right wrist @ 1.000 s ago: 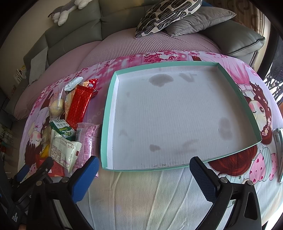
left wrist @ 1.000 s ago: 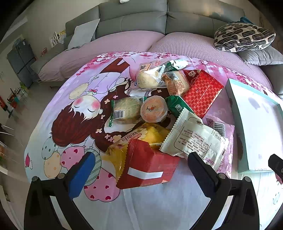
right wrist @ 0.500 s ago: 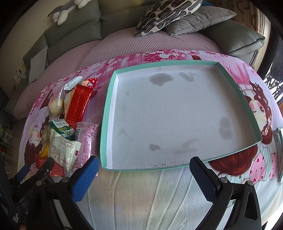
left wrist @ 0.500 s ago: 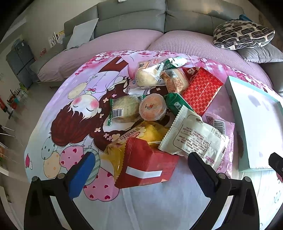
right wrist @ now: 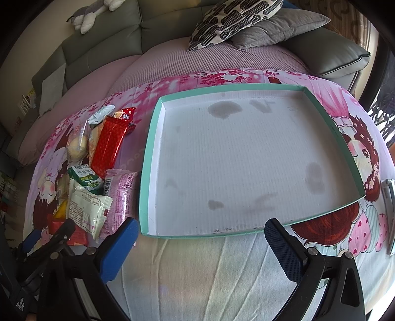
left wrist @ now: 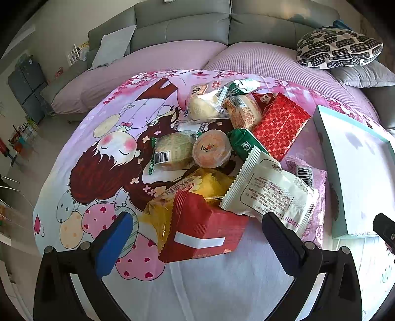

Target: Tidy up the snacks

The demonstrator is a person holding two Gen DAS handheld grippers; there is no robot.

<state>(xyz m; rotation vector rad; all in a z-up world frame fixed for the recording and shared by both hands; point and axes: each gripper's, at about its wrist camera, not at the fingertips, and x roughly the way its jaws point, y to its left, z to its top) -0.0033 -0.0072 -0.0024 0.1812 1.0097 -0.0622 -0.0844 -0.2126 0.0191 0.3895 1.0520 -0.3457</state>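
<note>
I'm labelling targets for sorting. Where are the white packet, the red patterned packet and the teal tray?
white packet (left wrist: 269, 190), left wrist view, printed middle.
red patterned packet (left wrist: 280, 128), left wrist view, centre of its face.
teal tray (right wrist: 148, 158), right wrist view, left rim.

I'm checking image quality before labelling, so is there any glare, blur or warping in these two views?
Left wrist: sharp, fisheye bends the sofa, glare on the red packet. Right wrist: sharp, the tray rim bows, sunlit cloth near the claw looks washed out.
</note>
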